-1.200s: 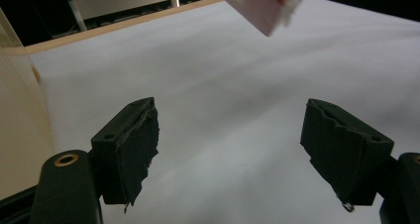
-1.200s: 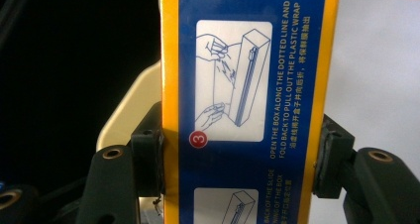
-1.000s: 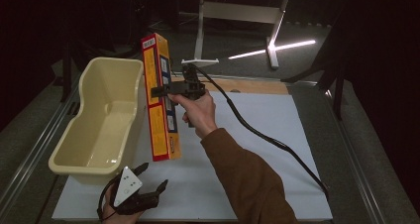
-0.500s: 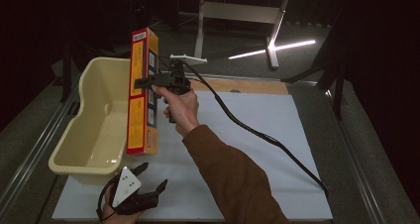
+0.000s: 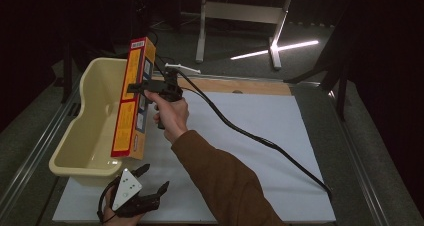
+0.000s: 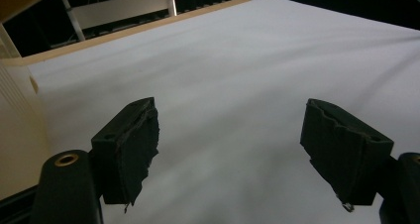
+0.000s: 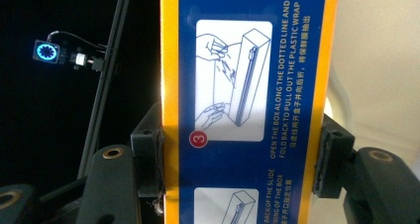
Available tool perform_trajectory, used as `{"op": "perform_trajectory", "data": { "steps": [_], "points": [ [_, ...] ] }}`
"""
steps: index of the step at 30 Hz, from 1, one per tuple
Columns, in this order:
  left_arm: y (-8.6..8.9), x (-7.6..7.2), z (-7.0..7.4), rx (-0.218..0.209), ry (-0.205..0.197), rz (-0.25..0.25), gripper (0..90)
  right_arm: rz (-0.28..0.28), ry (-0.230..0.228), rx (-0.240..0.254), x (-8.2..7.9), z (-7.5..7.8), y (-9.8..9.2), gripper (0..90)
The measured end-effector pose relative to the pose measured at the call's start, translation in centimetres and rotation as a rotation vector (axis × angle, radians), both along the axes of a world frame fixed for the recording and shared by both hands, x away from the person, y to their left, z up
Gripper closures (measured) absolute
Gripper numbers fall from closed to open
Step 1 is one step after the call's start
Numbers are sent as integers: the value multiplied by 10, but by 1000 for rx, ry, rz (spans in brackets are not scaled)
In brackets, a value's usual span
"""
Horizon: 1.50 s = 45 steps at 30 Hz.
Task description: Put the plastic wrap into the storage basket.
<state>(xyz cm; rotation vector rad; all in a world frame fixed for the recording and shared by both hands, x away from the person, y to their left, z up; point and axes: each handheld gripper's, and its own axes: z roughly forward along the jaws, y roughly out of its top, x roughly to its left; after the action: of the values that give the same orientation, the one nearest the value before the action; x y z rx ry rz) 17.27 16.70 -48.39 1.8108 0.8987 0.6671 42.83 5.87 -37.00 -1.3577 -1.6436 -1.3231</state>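
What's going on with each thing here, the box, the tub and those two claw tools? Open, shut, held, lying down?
plastic-wrap box: upright, lifted, clamped by its narrow sides, lower end above the tub's rim.
right gripper: shut on the box, pads pressed on both edges.
left gripper: open, nothing between the jaws, low over the white sheet.
cream tub: upright on the table, nothing visible inside.

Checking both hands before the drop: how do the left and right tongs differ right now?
The right tongs are shut on the tall yellow box; the left tongs stand open and hold nothing. The right ones are raised beside the cream tub; the left sit low over the white sheet. Both have black pads.
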Motion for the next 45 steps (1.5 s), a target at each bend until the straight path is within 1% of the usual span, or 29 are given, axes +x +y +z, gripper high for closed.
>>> {"op": "perform_trajectory", "data": {
  "steps": [1, 2, 4, 7, 8, 9, 11, 15, 17, 20, 21, 25, 27, 35, 37, 41, 45],
  "points": [
    [0, 0, 0, 0, -1, -1, 228, 2, 13, 10, 1, -3, 1, 390],
    [0, 0, 0, 1, -2, 0, 228, 10, 51, 25, 2, -10, 5, 390],
    [0, 0, 0, -2, -2, 0, 228, 14, 70, 42, 2, -14, 7, 390],
    [1, -1, 1, -4, -3, 3, 228, 6, 83, 54, 1, -17, 10, 390],
    [2, -1, 1, -5, -4, 4, 228, 0, 103, 78, 1, -19, 12, 390],
    [2, -1, 1, -6, -4, 4, 228, -4, 111, 84, 1, -20, 13, 390],
    [2, -1, 1, -8, -6, 3, 228, -13, 114, 96, 0, -22, 16, 389],
    [2, -1, 1, -9, -6, 3, 228, -7, 129, 108, 0, -25, 18, 389],
    [2, -1, 1, -9, -7, 3, 228, -16, 120, 107, 0, -25, 20, 389],
    [2, -1, 1, -10, -7, 3, 228, -40, 105, 90, -2, -23, 21, 389],
    [2, -1, 1, -10, -8, 3, 228, -53, 90, 83, -3, -21, 22, 390],
    [2, -1, 1, -11, -6, 3, 228, -71, 52, 56, -4, -19, 21, 390],
    [2, -1, 1, -11, -5, 3, 228, -62, 63, 53, -3, -22, 22, 390],
    [1, -1, 1, -12, -6, 3, 228, -34, 77, 80, -4, -28, 26, 388],
    [2, -1, 1, -12, -5, 3, 228, -39, 76, 87, -4, -29, 27, 388],
    [2, -1, 1, -16, -7, 3, 228, -55, 88, 112, -4, -30, 29, 388],
    [2, -1, 1, -19, -8, 2, 228, -61, 77, 101, -5, -30, 32, 389]
  ]
}}
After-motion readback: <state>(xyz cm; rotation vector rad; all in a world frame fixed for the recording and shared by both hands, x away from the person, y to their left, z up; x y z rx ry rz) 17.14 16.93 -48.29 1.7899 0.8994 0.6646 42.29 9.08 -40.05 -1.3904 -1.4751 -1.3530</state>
